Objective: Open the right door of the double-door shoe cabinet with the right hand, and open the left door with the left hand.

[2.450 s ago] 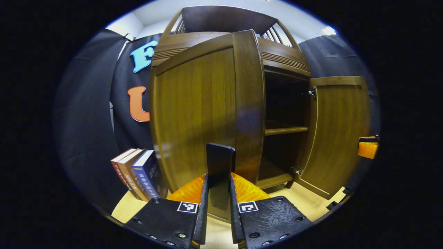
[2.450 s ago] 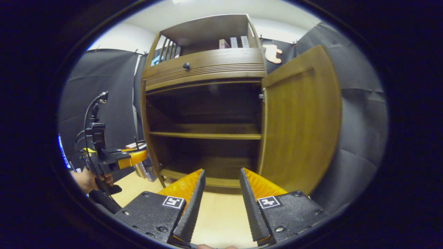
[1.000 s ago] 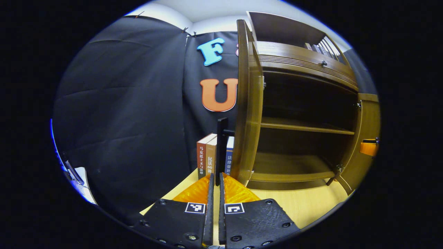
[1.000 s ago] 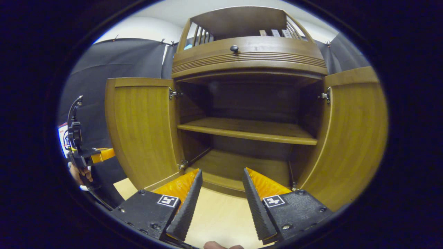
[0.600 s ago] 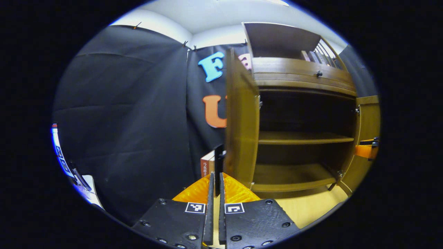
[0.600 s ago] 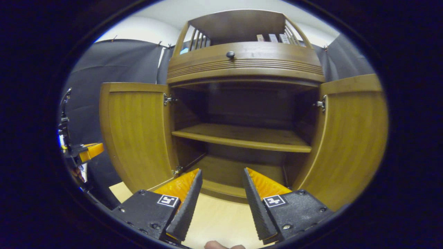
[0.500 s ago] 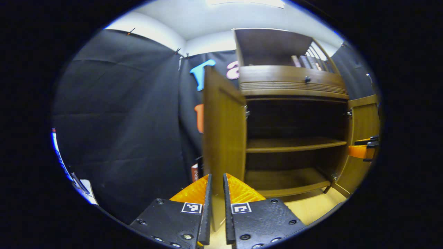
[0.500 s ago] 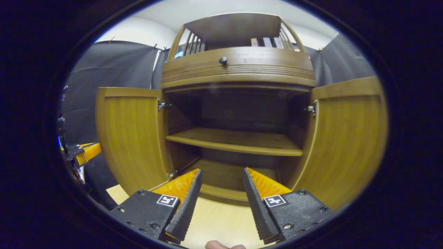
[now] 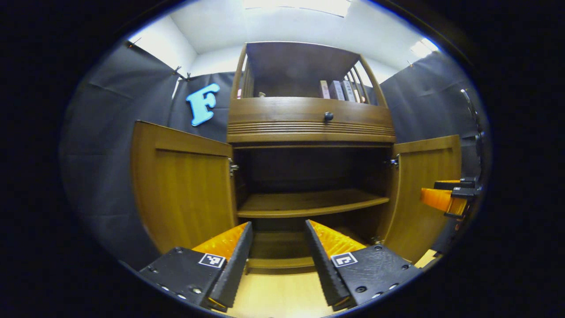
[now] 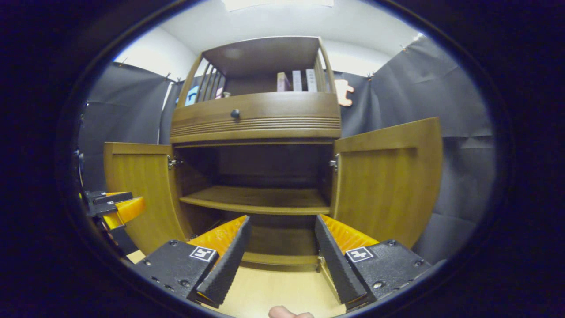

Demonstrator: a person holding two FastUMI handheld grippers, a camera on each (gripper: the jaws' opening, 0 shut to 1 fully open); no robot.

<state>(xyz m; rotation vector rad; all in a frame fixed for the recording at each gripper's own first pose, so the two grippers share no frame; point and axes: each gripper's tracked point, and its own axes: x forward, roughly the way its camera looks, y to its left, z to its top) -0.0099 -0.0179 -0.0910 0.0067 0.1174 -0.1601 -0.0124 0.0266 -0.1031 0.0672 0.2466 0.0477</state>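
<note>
Both doors wide open now, and a real change from a moment ago: half a second back the left gripper (image 9: 274,256) had its fingers nearly together at the edge of the left door (image 9: 185,190), and before that clamped on the dark handle; now fingers spread apart, nothing between them, pointed straight at the open middle of the shoe cabinet (image 9: 311,128). Handle let go, then, and the hand swung round to face the front. Left door standing out to the left of the opening, hinge at its inner edge, well clear of the fingers; right door (image 9: 421,194) swung out on the far right, with the other gripper just beside it. From the right gripper view, much the same picture: right gripper (image 10: 282,254) with jaws apart and empty, aimed at the bottom sill of the cabinet (image 10: 256,119), left door (image 10: 141,194) off to the left, right door (image 10: 388,181) off to the right, neither touching a finger. Shelf (image 10: 260,201) bare, lower bay dark. Books (image 10: 295,81) up top, a round knob (image 10: 235,114) on the drawer above the opening, untouched. By the look of it, both halves of the job done: doors open, grippers free and drawn back, nothing left but to pull away.
</note>
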